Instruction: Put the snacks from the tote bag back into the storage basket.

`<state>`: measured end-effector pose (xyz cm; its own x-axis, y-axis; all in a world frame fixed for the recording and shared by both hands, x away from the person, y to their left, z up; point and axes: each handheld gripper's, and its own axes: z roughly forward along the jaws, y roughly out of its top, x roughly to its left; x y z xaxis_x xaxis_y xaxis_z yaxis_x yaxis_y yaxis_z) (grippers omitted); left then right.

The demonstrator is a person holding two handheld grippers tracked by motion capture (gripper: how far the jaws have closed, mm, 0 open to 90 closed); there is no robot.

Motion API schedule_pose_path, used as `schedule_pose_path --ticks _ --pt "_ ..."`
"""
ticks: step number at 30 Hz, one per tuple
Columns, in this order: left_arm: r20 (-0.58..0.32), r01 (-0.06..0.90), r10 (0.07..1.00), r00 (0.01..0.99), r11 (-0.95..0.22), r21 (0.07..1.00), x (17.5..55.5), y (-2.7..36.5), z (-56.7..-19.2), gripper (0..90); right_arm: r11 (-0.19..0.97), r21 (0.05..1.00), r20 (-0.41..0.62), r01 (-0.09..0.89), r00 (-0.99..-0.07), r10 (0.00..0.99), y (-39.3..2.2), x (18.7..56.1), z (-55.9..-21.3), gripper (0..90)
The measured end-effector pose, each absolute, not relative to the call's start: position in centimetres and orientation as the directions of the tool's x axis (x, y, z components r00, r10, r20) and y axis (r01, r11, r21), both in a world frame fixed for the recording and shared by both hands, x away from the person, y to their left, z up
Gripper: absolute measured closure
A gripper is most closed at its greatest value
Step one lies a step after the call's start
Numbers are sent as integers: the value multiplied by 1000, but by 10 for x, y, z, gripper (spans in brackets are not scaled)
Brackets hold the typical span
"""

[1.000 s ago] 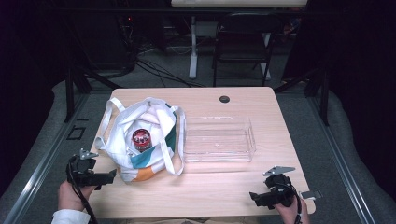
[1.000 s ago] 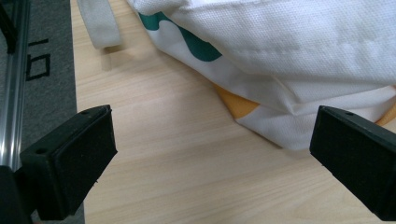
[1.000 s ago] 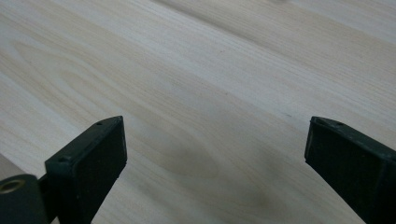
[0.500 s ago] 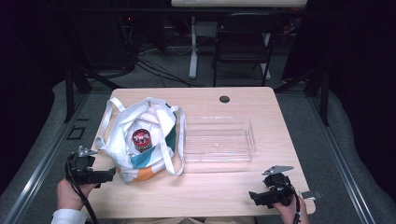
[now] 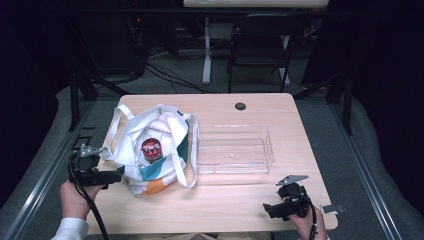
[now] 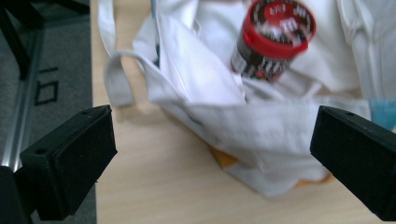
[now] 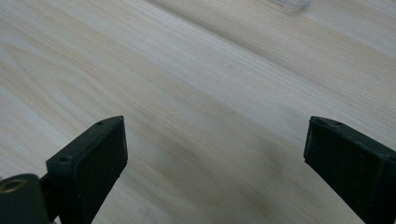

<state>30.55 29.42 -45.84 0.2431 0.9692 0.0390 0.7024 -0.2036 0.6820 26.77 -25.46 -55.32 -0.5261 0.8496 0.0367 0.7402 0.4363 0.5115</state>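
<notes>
Both tongs wide apart, left tongs (image 5: 118, 173) beside bag (image 5: 165, 167), jar (image 6: 273, 35) half-hidden, blurred.

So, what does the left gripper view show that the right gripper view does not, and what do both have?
The left gripper view alone shows the white cloth bag with its strap, the red-lidded jar lying inside it, and grey floor past the table edge. The right gripper view alone shows a corner of the clear plastic tray at its top edge. Both share the light wooden table and a pair of black fingers spread wide apart with nothing between them.
</notes>
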Motion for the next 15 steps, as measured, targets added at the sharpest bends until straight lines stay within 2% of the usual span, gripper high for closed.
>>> schedule_pose_path --ticks 6,15 --pt "21 683 967 254 -195 704 319 287 -447 3 438 516 34 736 -529 848 -252 267 -554 57" --pt "22 707 948 317 -251 661 342 269 -445 2 421 511 40 749 -510 859 -253 268 -554 57"
